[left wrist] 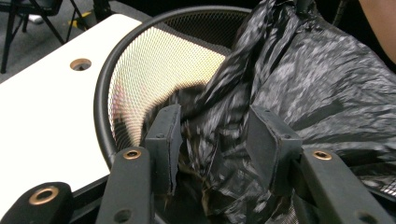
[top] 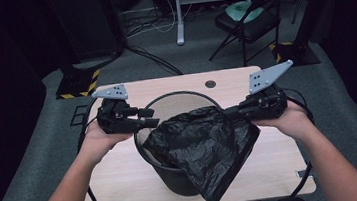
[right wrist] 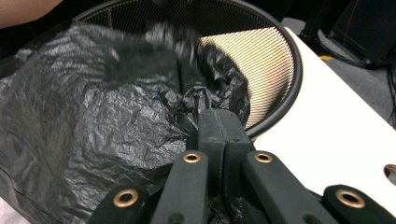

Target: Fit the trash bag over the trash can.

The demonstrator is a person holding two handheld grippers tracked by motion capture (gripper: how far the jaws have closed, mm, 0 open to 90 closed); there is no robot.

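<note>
- The black plastic bag (top: 204, 145) looks crinkled and glossy, draped over the mesh bin (top: 158, 159).
- The right gripper (right wrist: 218, 122) is clamped on the bag's edge.
- The left gripper (left wrist: 212, 135) has its jaws apart, with bag folds between them.

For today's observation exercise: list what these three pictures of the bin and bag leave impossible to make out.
- Bin floor: high view, covered by the black bag.
- Bag edge between the left gripper pads: left gripper view, motion-blurred.
- Film pinched in the right gripper: right gripper view, hidden between shut pads.
- Bag's hanging tip: high view, lost against dark floor.
</note>
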